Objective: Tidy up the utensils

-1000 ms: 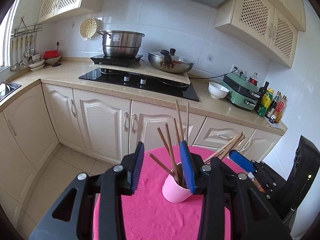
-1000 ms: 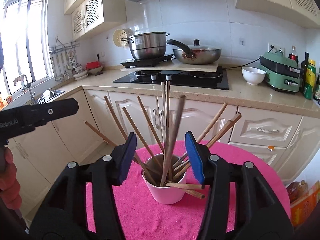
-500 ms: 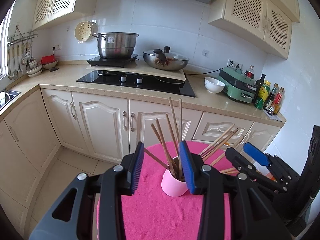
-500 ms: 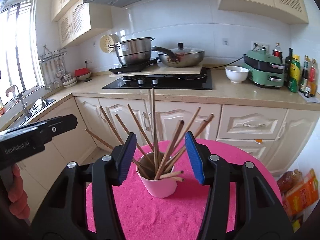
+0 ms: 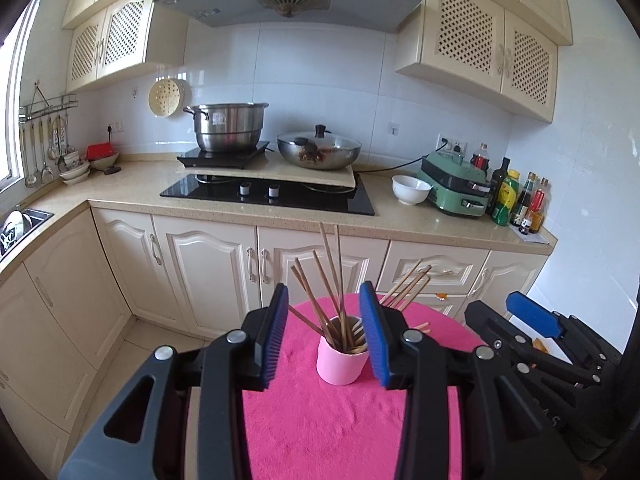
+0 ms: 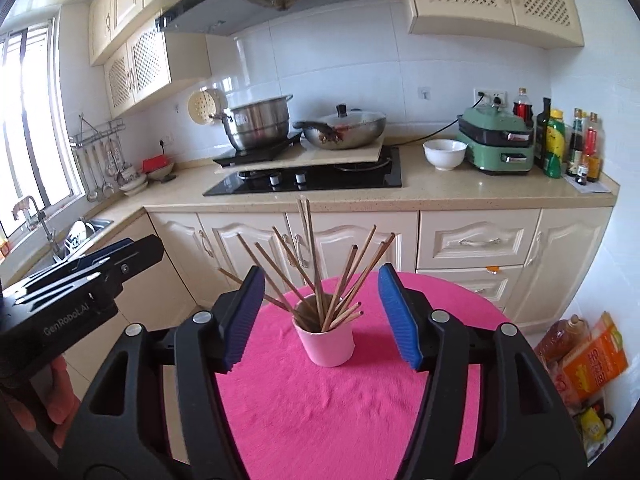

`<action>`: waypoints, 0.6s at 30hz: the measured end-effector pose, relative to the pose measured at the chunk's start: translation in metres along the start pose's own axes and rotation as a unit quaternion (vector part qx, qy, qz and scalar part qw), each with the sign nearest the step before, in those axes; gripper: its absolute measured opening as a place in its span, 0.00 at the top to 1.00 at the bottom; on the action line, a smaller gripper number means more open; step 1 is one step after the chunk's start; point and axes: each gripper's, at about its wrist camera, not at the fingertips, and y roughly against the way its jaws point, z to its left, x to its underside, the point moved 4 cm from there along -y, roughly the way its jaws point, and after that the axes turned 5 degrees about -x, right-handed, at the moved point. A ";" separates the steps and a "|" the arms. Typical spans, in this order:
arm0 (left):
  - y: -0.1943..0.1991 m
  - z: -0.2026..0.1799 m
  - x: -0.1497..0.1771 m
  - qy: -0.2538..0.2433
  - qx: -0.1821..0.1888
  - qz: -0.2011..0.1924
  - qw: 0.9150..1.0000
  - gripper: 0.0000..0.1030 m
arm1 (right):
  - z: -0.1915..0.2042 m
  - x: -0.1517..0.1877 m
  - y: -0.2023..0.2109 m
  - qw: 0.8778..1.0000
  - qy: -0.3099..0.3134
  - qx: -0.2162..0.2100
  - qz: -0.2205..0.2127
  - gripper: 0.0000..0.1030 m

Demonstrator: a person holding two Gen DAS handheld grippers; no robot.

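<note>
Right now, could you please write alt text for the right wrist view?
A pink cup full of wooden chopsticks stands on a pink tablecloth, framed between the opening, empty blue pads of the right hand-held gripper. Behind it runs a kitchen counter with a stove.

This is a kitchen in a home. A big shiny steel pot (image 5: 226,126) and a round metal pan with a lid (image 5: 319,153) sit above a flat black glass stove (image 5: 267,196). Cream wooden cupboards (image 5: 208,272) stand under a long tan stone counter (image 5: 400,220). Ladles and spoons hang on a wall rack (image 5: 42,148). A white bowl (image 6: 445,154) sits near sauce bottles (image 6: 568,142).
</note>
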 end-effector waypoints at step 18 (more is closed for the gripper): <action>0.206 0.005 -0.022 -0.013 -0.034 -0.078 0.996 0.42 | 0.075 -0.033 0.173 0.998 0.031 0.001 -0.056 0.26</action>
